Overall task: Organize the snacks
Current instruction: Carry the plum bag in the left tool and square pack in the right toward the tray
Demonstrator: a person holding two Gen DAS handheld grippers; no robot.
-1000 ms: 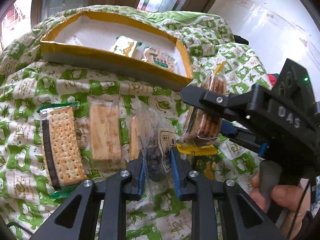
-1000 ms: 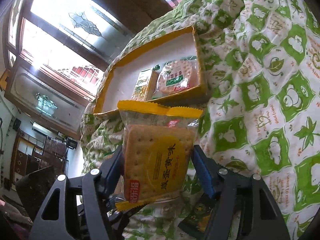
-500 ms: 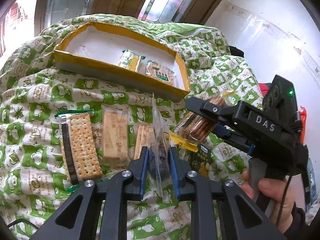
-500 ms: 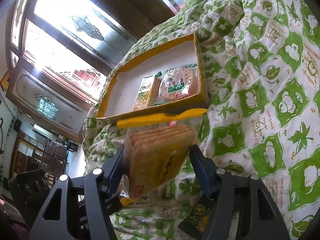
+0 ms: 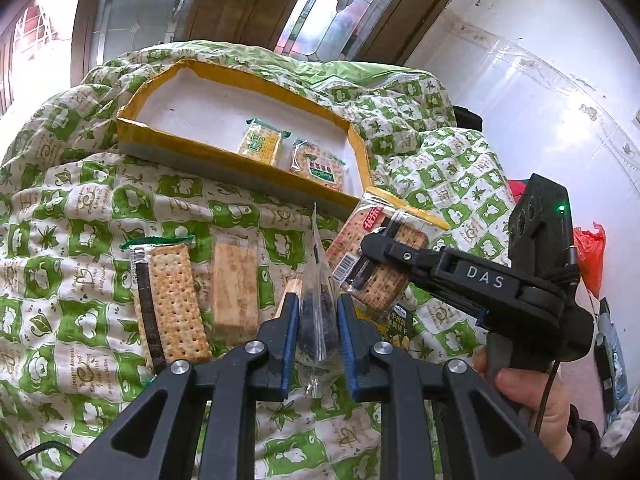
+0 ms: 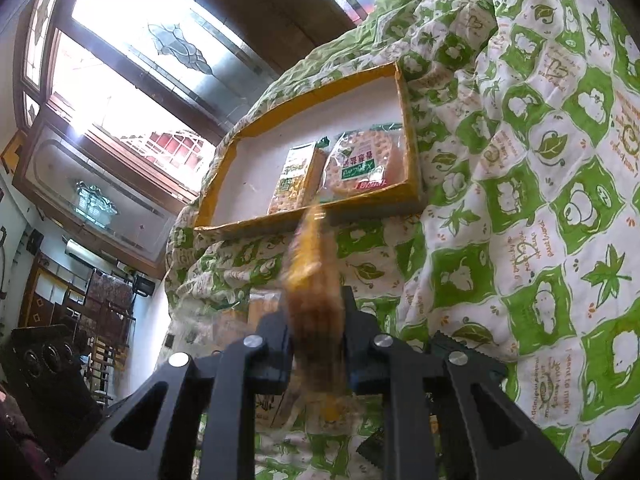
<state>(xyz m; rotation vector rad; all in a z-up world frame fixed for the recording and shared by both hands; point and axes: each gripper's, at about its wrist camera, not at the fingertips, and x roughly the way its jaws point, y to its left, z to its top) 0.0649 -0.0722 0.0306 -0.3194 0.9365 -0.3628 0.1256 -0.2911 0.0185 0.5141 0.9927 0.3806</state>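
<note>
**Inspector:** Report your left tool.

**Operator:** My left tool [image 5: 318,312] is clamped on a clear plastic packet [image 5: 318,300] with a dark snack inside. The packet stands edge-on between the blue pads, its top seal pointing up toward the tray.

**Inspector:** And the right?

**Operator:** My right tool [image 6: 316,320] is closed on a cracker pack [image 6: 316,300] with a yellow seal. In the right wrist view it is blurred and edge-on between the fingers. From the left wrist view the same cracker pack [image 5: 380,252] shows its barcode side, held above the quilt, just right of my left tool and near the tray's front right corner.

**Inspector:** Surroundings?

**Operator:** Beneath both tools lies a green-and-white quilt [image 5: 80,208]. On it, left of my left tool, a long cracker pack with a green seal [image 5: 168,304] lies flat; beside it, a pale wafer bar [image 5: 236,284]. A dark green sachet [image 5: 398,326] lies under the right tool.

**Inspector:** The tray?

**Operator:** A yellow-edged tray [image 5: 168,142] sits farther back on the quilt. Two packs lie at its right end, side by side: a yellow cracker pack [image 5: 260,144] and a green-labelled cracker pack [image 5: 320,164].
</note>
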